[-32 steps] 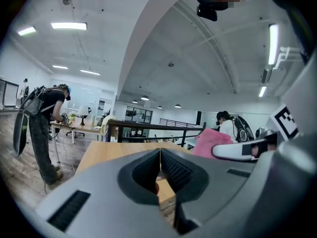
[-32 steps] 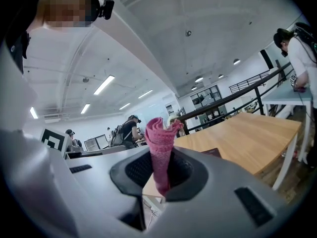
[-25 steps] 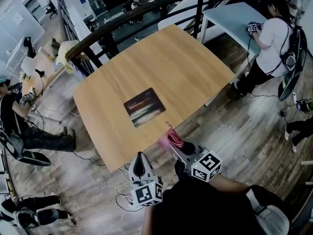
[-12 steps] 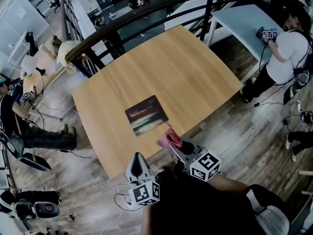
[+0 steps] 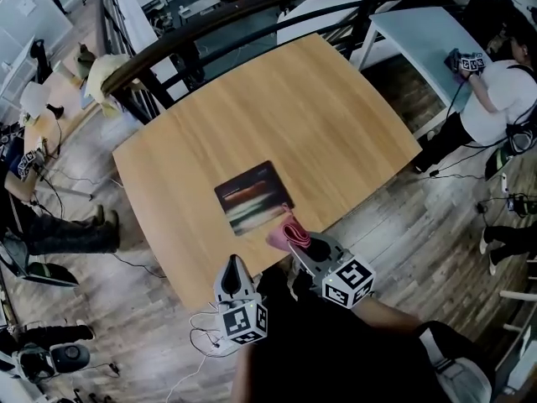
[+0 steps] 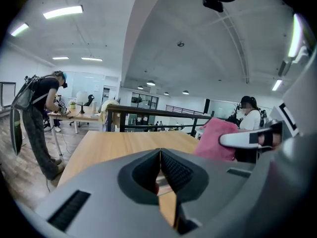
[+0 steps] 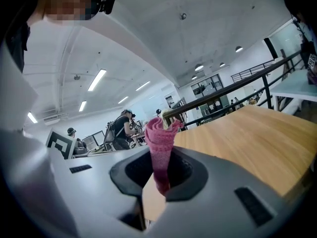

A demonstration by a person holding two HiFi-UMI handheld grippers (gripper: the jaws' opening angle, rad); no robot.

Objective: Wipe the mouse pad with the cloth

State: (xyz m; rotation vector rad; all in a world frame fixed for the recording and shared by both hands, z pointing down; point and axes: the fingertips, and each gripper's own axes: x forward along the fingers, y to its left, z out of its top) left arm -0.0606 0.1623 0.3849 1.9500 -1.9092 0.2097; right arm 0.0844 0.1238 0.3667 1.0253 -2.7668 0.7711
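Observation:
A dark mouse pad [image 5: 251,196] with blurred coloured streaks lies flat on the wooden table [image 5: 277,116], near its front edge. My right gripper [image 5: 297,245] is shut on a pink cloth [image 5: 288,232], held just off the pad's near right corner. In the right gripper view the pink cloth [image 7: 161,150] stands bunched up between the jaws. My left gripper [image 5: 234,273] hangs at the table's front edge, left of the right one, shut with nothing in it. In the left gripper view the cloth [image 6: 215,139] shows at the right.
A dark railing [image 5: 252,11] curves behind the table. A pale blue table [image 5: 415,32] stands at the back right with a person [image 5: 499,86] at it. Another person [image 5: 21,191] sits at the left. Cables [image 5: 205,330] lie on the wooden floor below me.
The view has shifted so the table and pad sit slightly nearer. My right gripper, with the cloth, has closed in on the pad's near right corner. The left gripper stays at the table edge.

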